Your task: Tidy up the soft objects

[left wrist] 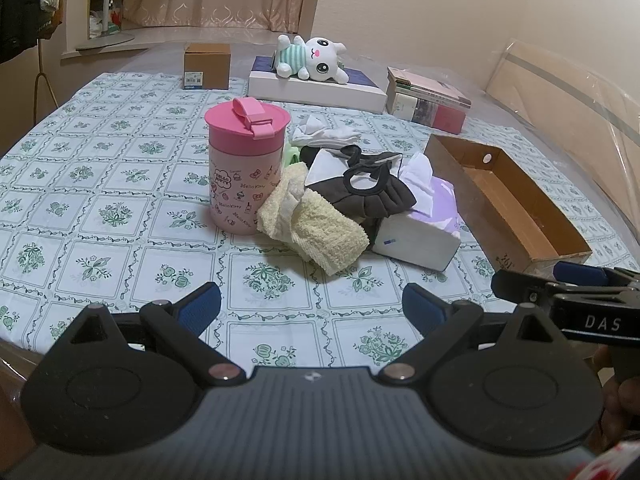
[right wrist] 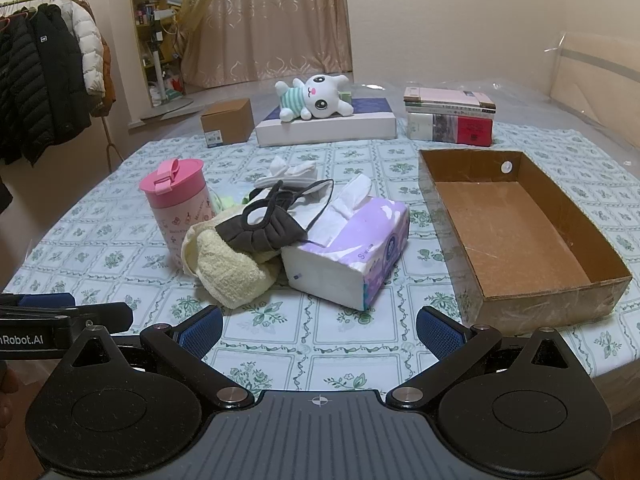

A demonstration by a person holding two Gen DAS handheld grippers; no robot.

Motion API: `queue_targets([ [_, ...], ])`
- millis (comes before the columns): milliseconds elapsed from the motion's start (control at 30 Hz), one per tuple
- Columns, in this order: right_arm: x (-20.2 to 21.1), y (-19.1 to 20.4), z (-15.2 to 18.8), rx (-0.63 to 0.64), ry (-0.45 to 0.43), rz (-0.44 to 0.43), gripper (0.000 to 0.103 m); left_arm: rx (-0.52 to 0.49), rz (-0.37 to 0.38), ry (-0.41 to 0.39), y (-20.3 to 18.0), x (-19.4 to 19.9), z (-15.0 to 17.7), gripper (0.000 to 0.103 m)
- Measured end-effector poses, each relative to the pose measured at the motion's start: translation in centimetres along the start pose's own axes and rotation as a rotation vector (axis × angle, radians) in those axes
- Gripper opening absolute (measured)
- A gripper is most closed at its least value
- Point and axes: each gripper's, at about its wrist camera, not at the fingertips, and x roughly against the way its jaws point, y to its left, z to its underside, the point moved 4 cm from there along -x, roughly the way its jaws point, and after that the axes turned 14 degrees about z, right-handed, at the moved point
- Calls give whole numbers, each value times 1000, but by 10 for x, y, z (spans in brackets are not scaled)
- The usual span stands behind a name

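Note:
A pile of soft things lies mid-table: a yellow towel (left wrist: pixel 316 228) (right wrist: pixel 230 274), a dark brown cloth (left wrist: pixel 360 194) (right wrist: pixel 262 230), white socks (left wrist: pixel 326 134) (right wrist: pixel 290 172), and a purple tissue pack (left wrist: pixel 424 224) (right wrist: pixel 352 252). An empty cardboard tray (left wrist: pixel 508 204) (right wrist: pixel 516 232) stands to the right. A white plush toy (left wrist: pixel 314 58) (right wrist: pixel 316 98) lies on a flat box at the back. My left gripper (left wrist: pixel 312 310) and right gripper (right wrist: pixel 320 330) are both open and empty, hovering short of the pile.
A pink Hello Kitty cup (left wrist: pixel 244 164) (right wrist: pixel 180 204) stands left of the pile. A small brown box (left wrist: pixel 206 66) (right wrist: pixel 228 122), a flat white box (right wrist: pixel 326 126) and stacked books (left wrist: pixel 430 100) (right wrist: pixel 450 116) line the back. Coats (right wrist: pixel 44 80) hang at left.

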Motion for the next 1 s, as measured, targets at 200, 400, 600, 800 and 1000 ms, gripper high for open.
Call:
queue_targets([
  [200, 0, 0, 0, 0, 0, 0, 103, -3, 2, 1, 0, -1, 0, 96],
  [400, 0, 0, 0, -1, 0, 0, 102, -3, 2, 0, -1, -1, -1, 96],
  [600, -1, 0, 0, 0, 0, 0, 103, -2, 2, 1, -1, -1, -1, 96],
  [800, -3, 2, -2, 0, 5, 0, 103, -3, 2, 3, 1, -3, -1, 96],
  [1000, -18, 9, -8, 41, -9, -16, 102, -3, -16, 0, 20, -12, -9, 96],
])
